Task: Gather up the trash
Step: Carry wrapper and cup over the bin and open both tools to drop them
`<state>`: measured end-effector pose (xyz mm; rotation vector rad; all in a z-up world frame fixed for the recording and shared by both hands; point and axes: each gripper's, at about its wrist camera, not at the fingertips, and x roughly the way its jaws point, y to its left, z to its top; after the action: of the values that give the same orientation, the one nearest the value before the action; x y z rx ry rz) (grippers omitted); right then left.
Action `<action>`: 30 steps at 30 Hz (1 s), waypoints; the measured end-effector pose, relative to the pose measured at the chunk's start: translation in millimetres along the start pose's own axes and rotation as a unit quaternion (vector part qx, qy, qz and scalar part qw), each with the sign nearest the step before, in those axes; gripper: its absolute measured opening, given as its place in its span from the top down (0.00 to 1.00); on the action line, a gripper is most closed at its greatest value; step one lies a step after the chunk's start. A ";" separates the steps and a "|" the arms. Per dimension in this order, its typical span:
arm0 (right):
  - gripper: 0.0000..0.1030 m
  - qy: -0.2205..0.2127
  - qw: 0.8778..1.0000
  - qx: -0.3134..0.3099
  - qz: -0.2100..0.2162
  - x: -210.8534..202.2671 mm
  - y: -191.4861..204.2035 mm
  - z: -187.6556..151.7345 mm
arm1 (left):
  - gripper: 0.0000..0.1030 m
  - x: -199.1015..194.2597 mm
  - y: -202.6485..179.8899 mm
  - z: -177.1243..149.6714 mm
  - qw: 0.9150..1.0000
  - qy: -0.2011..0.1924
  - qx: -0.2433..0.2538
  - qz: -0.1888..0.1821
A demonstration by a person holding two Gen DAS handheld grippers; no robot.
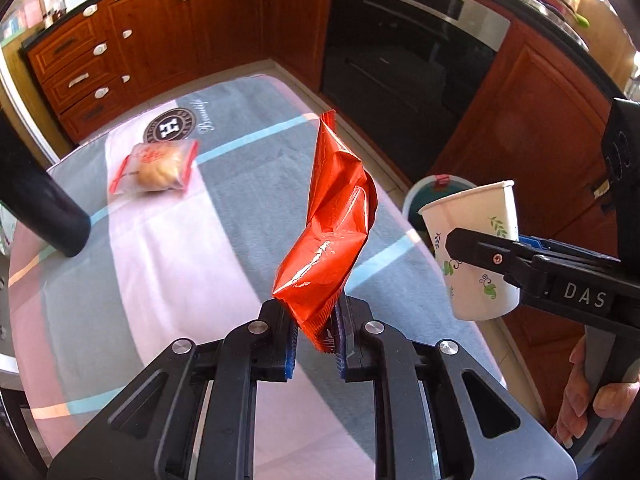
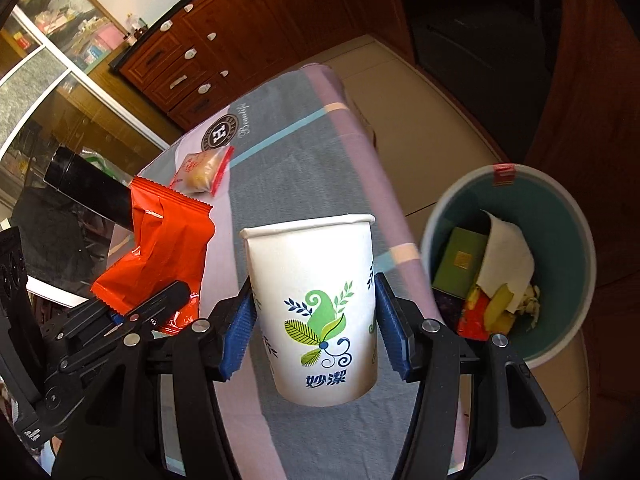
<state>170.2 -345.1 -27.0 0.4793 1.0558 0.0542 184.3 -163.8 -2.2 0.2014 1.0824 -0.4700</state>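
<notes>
Two pieces of trash are lifted above the table (image 2: 360, 148): the left gripper (image 1: 316, 338) pinches a red wrapper (image 1: 332, 224) by its bottom edge, the right gripper (image 2: 316, 328) clamps a paper cup (image 2: 316, 304) upright. Off the table's right edge, the trash bin (image 2: 572, 240) lies nearer the cup, so I judge that goes first.

Bright daylight falls from the far left, washing the tablecloth (image 1: 168, 264) pale. Glare streaks the red wrapper (image 1: 332, 232). The cabinets (image 1: 168, 40) stay dim and warm. Fisheye bending curves the edges, corners go black, and the far pastry bag (image 1: 156, 166) looks soft.
</notes>
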 end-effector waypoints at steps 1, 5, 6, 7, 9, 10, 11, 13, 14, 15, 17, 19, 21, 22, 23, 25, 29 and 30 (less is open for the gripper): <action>0.48 -0.004 1.000 0.006 -0.002 -4.1 -9.9 0.6 | 0.85 3.5 -11.6 1.7 1.000 0.003 0.007 -0.003; 0.48 -0.019 0.999 0.033 -0.012 -23.2 -53.2 -1.9 | 0.85 16.6 -57.0 9.4 0.999 0.011 0.035 -0.017; 0.47 -0.023 0.999 0.039 -0.015 -27.5 -63.6 -2.2 | 0.85 20.3 -67.2 11.7 0.999 0.013 0.041 -0.020; 0.47 -0.026 0.999 0.045 -0.018 -30.5 -72.1 -2.1 | 0.85 23.8 -76.8 13.5 0.999 0.016 0.047 -0.024; 0.47 -0.030 0.998 0.057 -0.024 -35.6 -90.2 -2.5 | 0.85 30.6 -93.9 17.0 0.998 0.020 0.057 -0.030; 0.47 -0.031 0.997 0.063 -0.027 -37.6 -98.1 -2.7 | 0.85 34.1 -101.4 18.7 0.997 0.022 0.062 -0.032; 0.47 -0.032 0.997 0.067 -0.029 -39.3 -105.3 -2.8 | 0.85 37.7 -106.5 20.4 0.997 0.024 0.066 -0.035; 0.47 -0.033 0.996 0.076 -0.035 -41.7 -118.9 -2.7 | 0.85 45.5 -117.3 23.3 0.996 0.030 0.072 -0.040; 0.47 -0.033 0.996 0.081 -0.037 -42.4 -124.3 -2.9 | 0.85 48.9 -121.7 24.5 0.996 0.033 0.075 -0.042; 0.47 -0.034 0.995 0.085 -0.040 -43.1 -129.8 -2.9 | 0.85 52.9 -126.3 25.5 0.995 0.036 0.078 -0.044; 0.47 -0.034 0.994 0.092 -0.044 -43.3 -138.0 -3.3 | 0.85 61.2 -133.5 27.1 0.994 0.042 0.085 -0.050; 0.47 -0.034 0.993 0.098 -0.050 -43.6 -144.8 -3.3 | 0.84 70.2 -142.2 27.9 0.993 0.050 0.093 -0.057; 0.47 -0.034 0.993 0.103 -0.055 -42.9 -151.6 -2.9 | 0.82 80.7 -147.3 30.2 0.991 0.057 0.100 -0.064; 0.47 -0.033 0.992 0.106 -0.057 -42.4 -154.2 -2.6 | 0.82 86.3 -152.3 30.6 0.990 0.063 0.104 -0.067; 0.47 -0.032 0.992 0.108 -0.060 -41.6 -157.3 -2.6 | 0.77 92.0 -156.0 31.4 0.989 0.068 0.107 -0.070; 0.47 -0.030 0.991 0.112 -0.065 -39.8 -163.3 -2.5 | 0.54 99.4 -160.7 31.8 0.988 0.070 0.115 -0.069; 0.47 -0.022 0.990 0.118 -0.072 -32.6 -172.3 -0.7 | 0.31 109.3 -169.0 32.3 0.987 0.069 0.133 -0.052; 0.47 -0.019 0.990 0.119 -0.073 -29.8 -173.9 -0.1 | 0.27 111.8 -168.4 32.6 0.987 0.069 0.134 -0.049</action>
<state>123.4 -508.9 -72.8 0.6140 1.0626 -0.2116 175.4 -355.2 -74.4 0.4249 1.1669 -0.6980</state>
